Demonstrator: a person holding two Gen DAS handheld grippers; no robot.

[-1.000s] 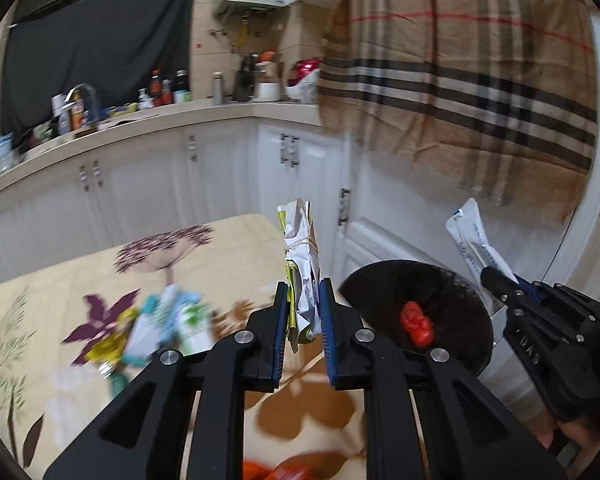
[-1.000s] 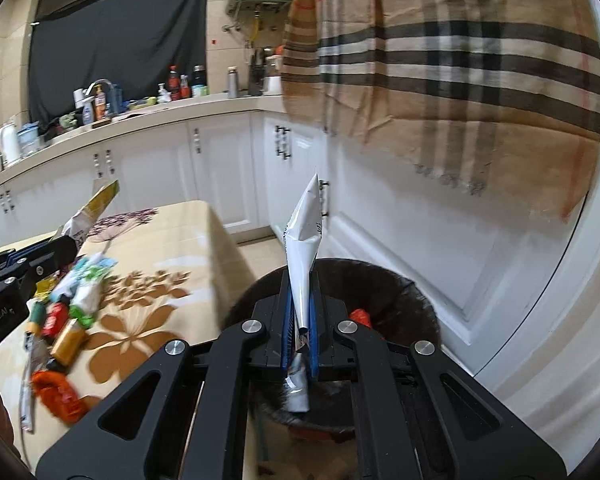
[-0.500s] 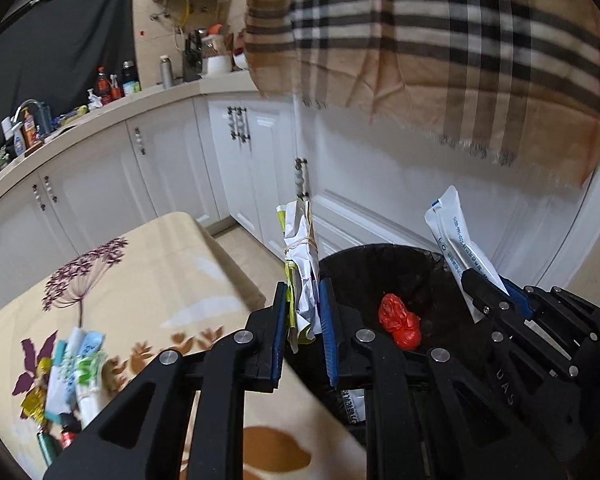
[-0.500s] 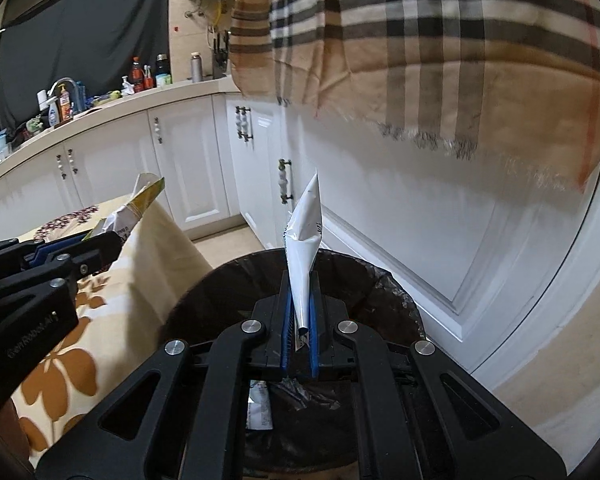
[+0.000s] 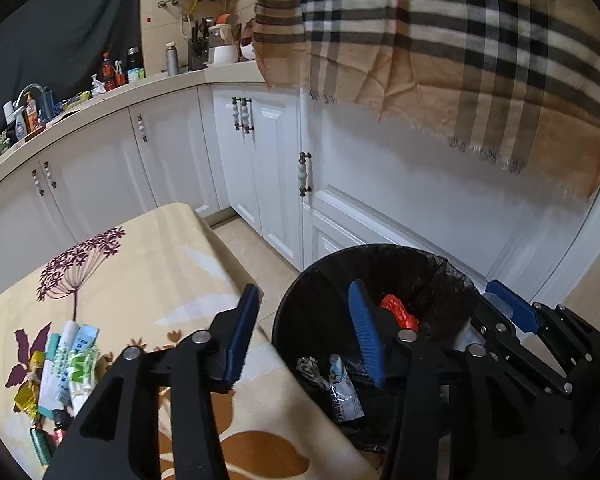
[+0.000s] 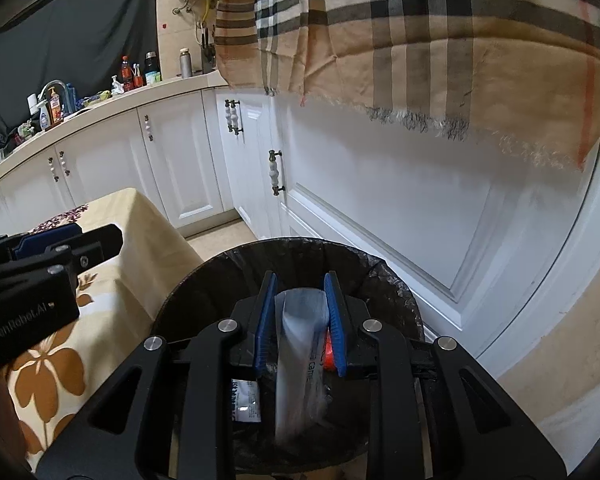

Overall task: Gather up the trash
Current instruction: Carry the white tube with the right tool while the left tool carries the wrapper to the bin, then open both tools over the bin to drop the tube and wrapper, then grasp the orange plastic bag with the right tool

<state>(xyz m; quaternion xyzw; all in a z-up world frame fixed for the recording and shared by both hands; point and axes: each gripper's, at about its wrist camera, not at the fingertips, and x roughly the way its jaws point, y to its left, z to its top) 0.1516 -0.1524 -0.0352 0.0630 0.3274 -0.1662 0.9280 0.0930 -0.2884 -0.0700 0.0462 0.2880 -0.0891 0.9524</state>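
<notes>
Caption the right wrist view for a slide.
Right gripper opening over the bin, a white wrapper slipping down between its jaws.

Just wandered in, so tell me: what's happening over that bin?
A person with a gripper in each hand is dropping trash into the black-lined bin. The left gripper is opening with nothing between its jaws. The right gripper is opening too, a white wrapper slipping down between them. More wrappers wait on the table.

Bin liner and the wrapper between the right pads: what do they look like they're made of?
Liner: thin black plastic film, slightly glossy, by the crinkles at the rim. Wrapper: probably silvery-white plastic or foil film; it looks smooth with printed text, but motion blur leaves that open.
</notes>
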